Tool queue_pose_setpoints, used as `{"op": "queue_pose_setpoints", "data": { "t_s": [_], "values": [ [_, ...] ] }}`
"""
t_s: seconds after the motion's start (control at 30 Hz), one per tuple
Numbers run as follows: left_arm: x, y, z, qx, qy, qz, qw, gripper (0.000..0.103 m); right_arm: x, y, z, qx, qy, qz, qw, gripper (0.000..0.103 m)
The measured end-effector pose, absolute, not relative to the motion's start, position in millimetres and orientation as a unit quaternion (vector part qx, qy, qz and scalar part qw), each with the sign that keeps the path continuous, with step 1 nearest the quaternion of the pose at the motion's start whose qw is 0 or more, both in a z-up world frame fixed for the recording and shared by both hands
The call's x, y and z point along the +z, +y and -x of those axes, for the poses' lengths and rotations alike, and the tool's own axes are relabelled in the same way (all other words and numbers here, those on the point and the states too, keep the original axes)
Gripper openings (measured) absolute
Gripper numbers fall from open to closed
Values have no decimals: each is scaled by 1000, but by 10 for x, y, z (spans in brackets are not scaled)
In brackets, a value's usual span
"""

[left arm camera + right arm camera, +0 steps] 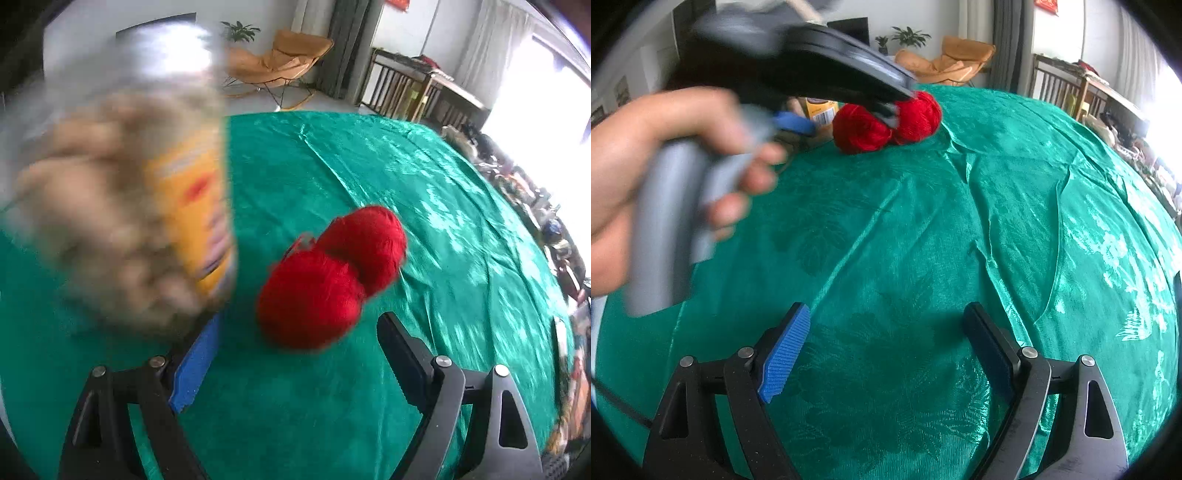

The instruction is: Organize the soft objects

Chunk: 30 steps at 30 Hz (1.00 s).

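Two red yarn balls (328, 280) lie touching each other on the green satin cloth (424, 177). My left gripper (299, 317) is open just in front of them, the nearer ball in line with the gap and neither pad touching it. A blurred clear bag of beige soft pieces with a yellow label (110, 206) fills the left of this view and hides the tip of the blue-padded left finger (194, 369). In the right wrist view a hand (624, 177) holds the left gripper (846, 120) by the yarn balls (886, 123) and the bag (820, 109). My right gripper (886, 308) is open over bare cloth.
The cloth (923, 221) is creased and drops away at its edges. A tan lounge chair (280, 59) and a potted plant (240, 31) stand beyond the far edge. A wooden rack (406, 88) and a row of mixed clutter (535, 206) run along the right.
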<state>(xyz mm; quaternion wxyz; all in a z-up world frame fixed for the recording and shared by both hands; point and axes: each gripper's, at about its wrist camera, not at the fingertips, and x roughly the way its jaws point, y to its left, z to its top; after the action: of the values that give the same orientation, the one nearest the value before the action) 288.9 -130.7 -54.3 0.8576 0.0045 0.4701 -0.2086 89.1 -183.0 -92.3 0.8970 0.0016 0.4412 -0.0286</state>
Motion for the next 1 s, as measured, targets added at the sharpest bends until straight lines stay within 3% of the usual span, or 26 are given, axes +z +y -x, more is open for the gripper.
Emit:
{"op": "queue_pose_setpoints", "data": {
  "t_s": [0.17,0.43,0.6,0.7,1.0],
  "values": [
    [-438,-612,-2410,-183,449,-7,874,95,-927,-1814,-893,-31,442,3,896,87],
    [-823,220,-2126,-109,463,-14,879,96,-927,-1816,-892,-31,442,3,896,87],
    [-953,272,-2042,-108,449,-7,887,96,-926,-1815,-892,-31,442,3,896,87],
    [-990,183,-2037,-107,455,-34,883,103,-928,-1815,-892,-31,442,3,896,87],
    [-982,126,-2070,-104,456,-41,883,103,-928,-1814,-892,-31,442,3,896,88]
  ]
}}
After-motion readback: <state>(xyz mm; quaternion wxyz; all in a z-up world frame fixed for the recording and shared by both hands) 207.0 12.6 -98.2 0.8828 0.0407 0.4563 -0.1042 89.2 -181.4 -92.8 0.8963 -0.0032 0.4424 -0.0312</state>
